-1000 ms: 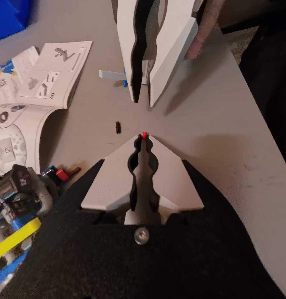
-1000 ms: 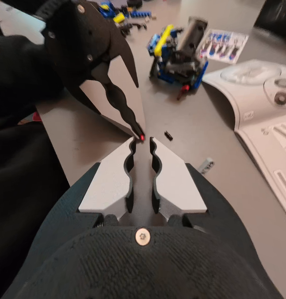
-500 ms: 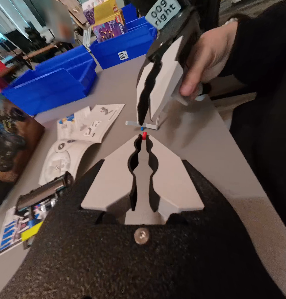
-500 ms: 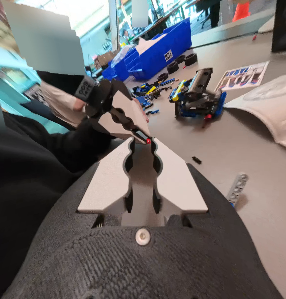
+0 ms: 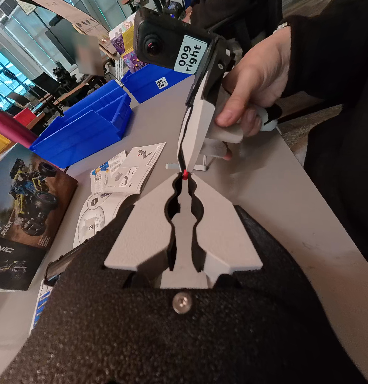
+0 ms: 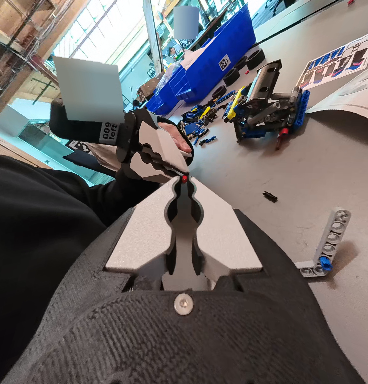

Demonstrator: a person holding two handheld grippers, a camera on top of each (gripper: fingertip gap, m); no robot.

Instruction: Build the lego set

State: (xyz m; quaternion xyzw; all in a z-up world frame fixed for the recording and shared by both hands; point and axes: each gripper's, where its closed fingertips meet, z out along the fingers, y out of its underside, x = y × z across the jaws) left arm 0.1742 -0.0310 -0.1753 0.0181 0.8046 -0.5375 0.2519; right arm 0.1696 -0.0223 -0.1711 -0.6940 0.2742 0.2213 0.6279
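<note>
The left gripper [image 5: 185,180] pinched a small red peg [image 5: 185,174] at its tips, above the grey table [image 5: 272,207]. The right gripper [image 6: 184,181] met it tip to tip, closed around that peg.

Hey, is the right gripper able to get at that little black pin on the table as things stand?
Probably not yet: the right tongs meet the left tongs on the red peg. The table around the black pin is open.
</note>
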